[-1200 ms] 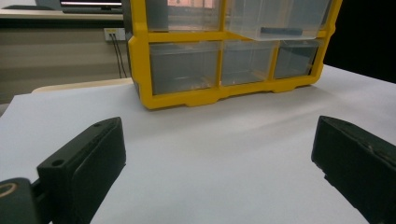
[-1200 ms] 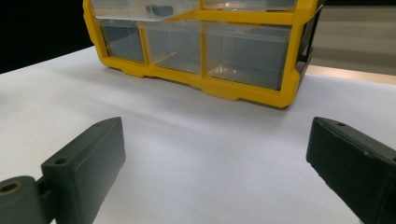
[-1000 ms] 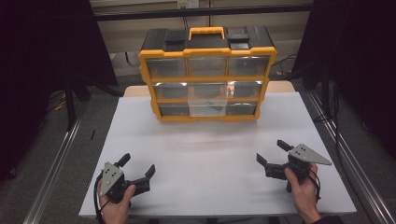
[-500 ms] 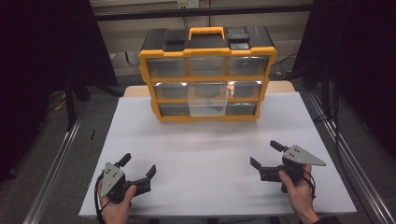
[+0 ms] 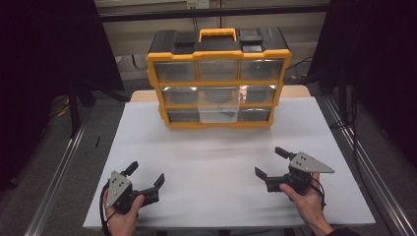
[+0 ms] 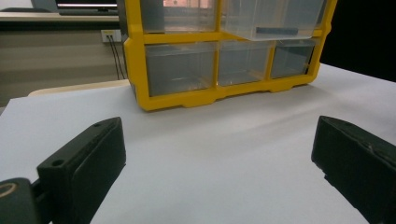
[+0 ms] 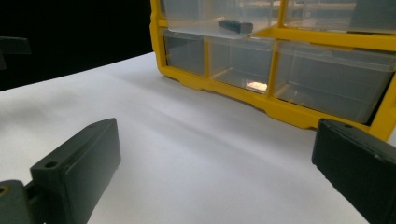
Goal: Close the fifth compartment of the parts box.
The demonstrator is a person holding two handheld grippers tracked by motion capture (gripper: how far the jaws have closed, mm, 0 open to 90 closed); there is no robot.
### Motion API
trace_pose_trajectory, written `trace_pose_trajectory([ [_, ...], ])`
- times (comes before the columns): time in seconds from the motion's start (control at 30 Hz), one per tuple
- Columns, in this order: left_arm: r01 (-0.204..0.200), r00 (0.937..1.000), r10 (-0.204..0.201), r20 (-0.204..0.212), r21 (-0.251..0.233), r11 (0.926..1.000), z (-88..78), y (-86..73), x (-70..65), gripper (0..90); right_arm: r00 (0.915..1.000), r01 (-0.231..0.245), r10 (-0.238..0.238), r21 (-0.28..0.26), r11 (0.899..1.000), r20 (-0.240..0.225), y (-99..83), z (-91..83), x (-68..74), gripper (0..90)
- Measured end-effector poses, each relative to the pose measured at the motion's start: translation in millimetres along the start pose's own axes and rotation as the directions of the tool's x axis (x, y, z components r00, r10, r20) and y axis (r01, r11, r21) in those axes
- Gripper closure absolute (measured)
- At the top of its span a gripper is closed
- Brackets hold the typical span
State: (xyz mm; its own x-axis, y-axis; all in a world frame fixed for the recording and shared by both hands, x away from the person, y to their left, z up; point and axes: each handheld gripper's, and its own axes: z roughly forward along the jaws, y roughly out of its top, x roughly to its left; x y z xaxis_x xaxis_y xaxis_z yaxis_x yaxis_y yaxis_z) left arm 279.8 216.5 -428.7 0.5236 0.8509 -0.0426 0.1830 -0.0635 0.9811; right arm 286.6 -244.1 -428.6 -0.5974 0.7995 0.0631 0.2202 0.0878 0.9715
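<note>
A yellow and black drawer cabinet (image 5: 219,54) stands at the back middle of the white table (image 5: 216,152). Its centre drawer (image 5: 219,110) is pulled out, and a small dark piece (image 7: 235,25) lies inside it. In the left gripper view the same drawer (image 6: 273,21) juts out at the top. My left gripper (image 5: 146,173) rests open near the front left edge, nothing between its jaws. My right gripper (image 5: 270,162) is open at the front right, also holding nothing. Both point toward the cabinet (image 6: 219,70) (image 7: 280,70), well short of it.
The other clear drawers (image 5: 179,71) are closed. Metal rails (image 5: 54,182) run along the floor on both sides of the table. Dark curtains (image 5: 44,73) hang left and right. Open table surface lies between the grippers and the cabinet.
My right gripper has slid left toward the table's middle. The left gripper has stayed where it was.
</note>
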Motion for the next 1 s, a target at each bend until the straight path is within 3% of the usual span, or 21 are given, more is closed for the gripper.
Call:
trace_pose_trajectory([
  [0.53, -0.002, 1.0000, 0.002, 0.001, 0.002, 1.0000, 0.0, -0.1, 0.5, 3.0, 0.9966, 0.021, -0.024, -0.033, 0.999, -0.079, 10.3, 19.0, 12.3, 0.6],
  [1.0, -0.009, 1.0000, 0.009, 0.004, 0.006, 0.9999, -0.5, 0.1, 0.5, 3.0, 0.9939, 0.033, -0.037, -0.040, 0.999, -0.104, 17.2, 30.3, 17.8, 1.7],
])
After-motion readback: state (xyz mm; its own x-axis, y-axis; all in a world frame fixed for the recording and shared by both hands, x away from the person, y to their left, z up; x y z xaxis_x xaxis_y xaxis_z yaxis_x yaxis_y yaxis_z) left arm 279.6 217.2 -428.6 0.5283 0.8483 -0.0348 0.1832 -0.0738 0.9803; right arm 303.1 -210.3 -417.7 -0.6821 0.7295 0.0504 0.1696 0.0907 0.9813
